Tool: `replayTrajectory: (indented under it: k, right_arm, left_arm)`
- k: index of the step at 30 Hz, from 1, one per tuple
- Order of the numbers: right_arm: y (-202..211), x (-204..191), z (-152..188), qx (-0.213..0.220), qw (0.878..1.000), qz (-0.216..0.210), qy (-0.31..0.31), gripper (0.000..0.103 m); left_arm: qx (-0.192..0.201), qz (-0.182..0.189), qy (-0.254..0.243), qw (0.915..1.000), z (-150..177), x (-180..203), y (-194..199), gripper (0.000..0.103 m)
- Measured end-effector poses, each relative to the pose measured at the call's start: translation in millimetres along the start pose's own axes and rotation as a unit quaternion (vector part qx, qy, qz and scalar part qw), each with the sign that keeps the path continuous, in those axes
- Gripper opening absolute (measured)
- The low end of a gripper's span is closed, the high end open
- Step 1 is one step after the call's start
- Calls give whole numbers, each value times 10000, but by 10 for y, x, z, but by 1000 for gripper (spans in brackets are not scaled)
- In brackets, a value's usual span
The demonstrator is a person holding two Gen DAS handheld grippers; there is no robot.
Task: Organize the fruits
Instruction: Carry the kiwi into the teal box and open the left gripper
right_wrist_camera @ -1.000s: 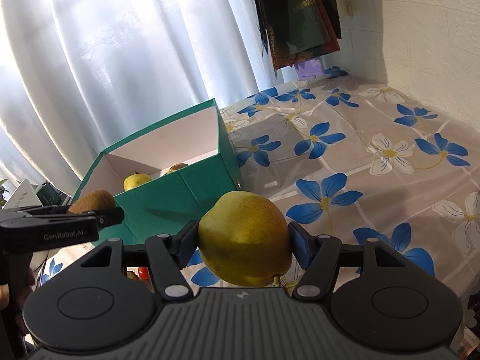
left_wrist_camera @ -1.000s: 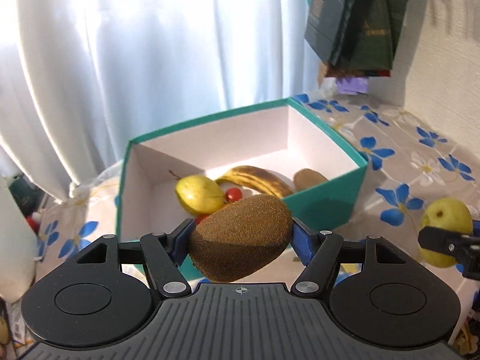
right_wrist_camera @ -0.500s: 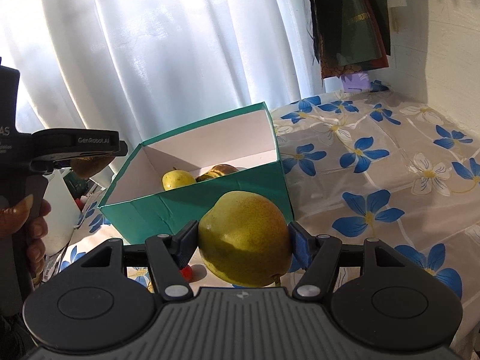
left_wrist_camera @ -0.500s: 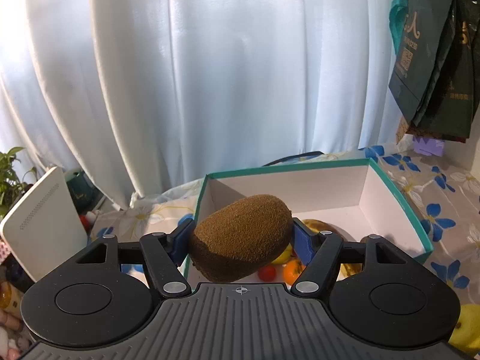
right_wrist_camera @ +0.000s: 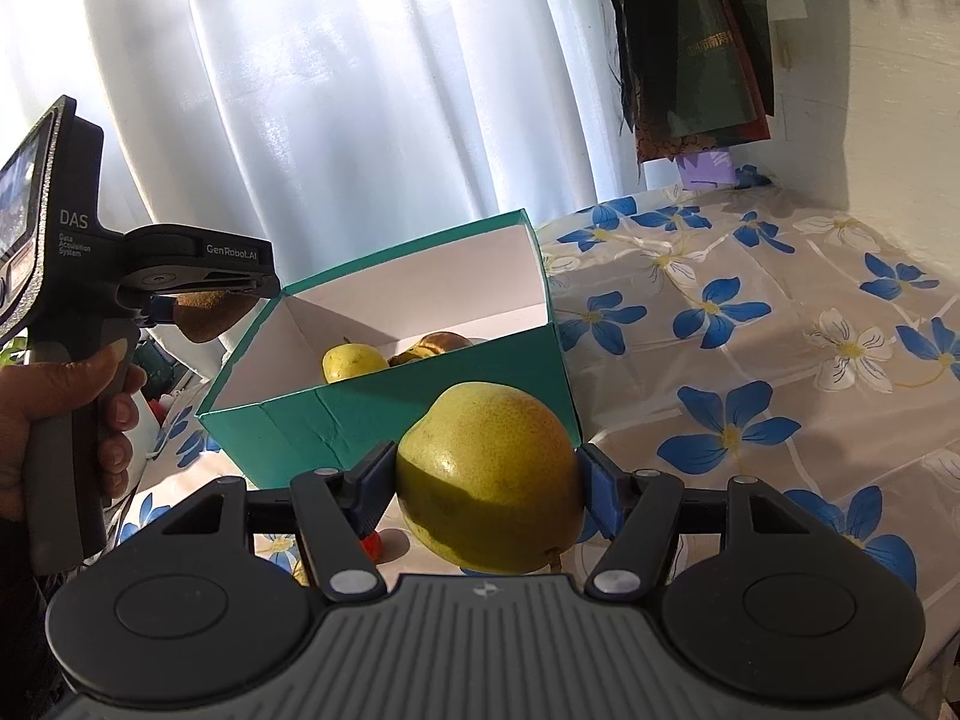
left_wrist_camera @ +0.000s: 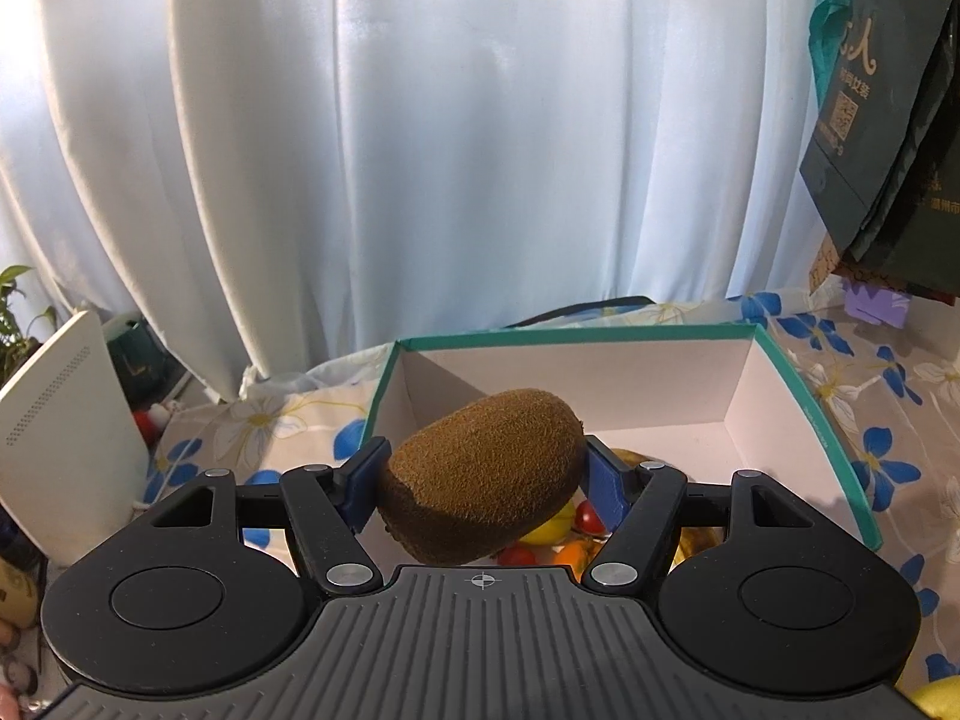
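My left gripper (left_wrist_camera: 483,480) is shut on a brown kiwi (left_wrist_camera: 480,474) and holds it in the air just in front of the teal box (left_wrist_camera: 804,396); it also shows in the right wrist view (right_wrist_camera: 204,306), left of the box's rim. My right gripper (right_wrist_camera: 489,483) is shut on a yellow-green pear (right_wrist_camera: 489,480), held in the air on the near side of the teal box (right_wrist_camera: 420,420). Inside the box lie a yellow pear (right_wrist_camera: 351,360), a banana (right_wrist_camera: 432,345) and small red and orange fruits (left_wrist_camera: 570,546).
The table has a cloth with blue flowers (right_wrist_camera: 750,360). White curtains (left_wrist_camera: 420,150) hang behind the box. Dark bags (left_wrist_camera: 888,120) hang at the right by the wall. A white device (left_wrist_camera: 54,438) stands at the left. A small red fruit (right_wrist_camera: 372,546) lies under my right gripper.
My left gripper has risen and swung left, and now looks down into the box from its near left side. My right gripper has drawn closer to the box. Both fruits stay held.
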State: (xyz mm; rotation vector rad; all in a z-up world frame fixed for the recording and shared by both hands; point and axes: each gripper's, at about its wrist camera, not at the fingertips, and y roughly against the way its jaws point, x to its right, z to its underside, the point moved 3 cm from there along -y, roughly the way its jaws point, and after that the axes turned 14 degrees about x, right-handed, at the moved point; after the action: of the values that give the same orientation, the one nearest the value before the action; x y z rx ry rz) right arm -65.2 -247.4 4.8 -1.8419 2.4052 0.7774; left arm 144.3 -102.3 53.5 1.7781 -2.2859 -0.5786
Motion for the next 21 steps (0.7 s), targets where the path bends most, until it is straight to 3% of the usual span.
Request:
replayTrajectory:
  k: [10, 21]
  right_arm:
    - [-25, 90, -6, 2, 9998, 183, -43, 64]
    - [-65, 91, -28, 0, 9998, 215, -51, 64]
  left_arm:
    - [-446, -68, 97, 9989, 208, 25, -430, 73]
    - [-694, 7, 69, 9976, 351, 47, -626, 73]
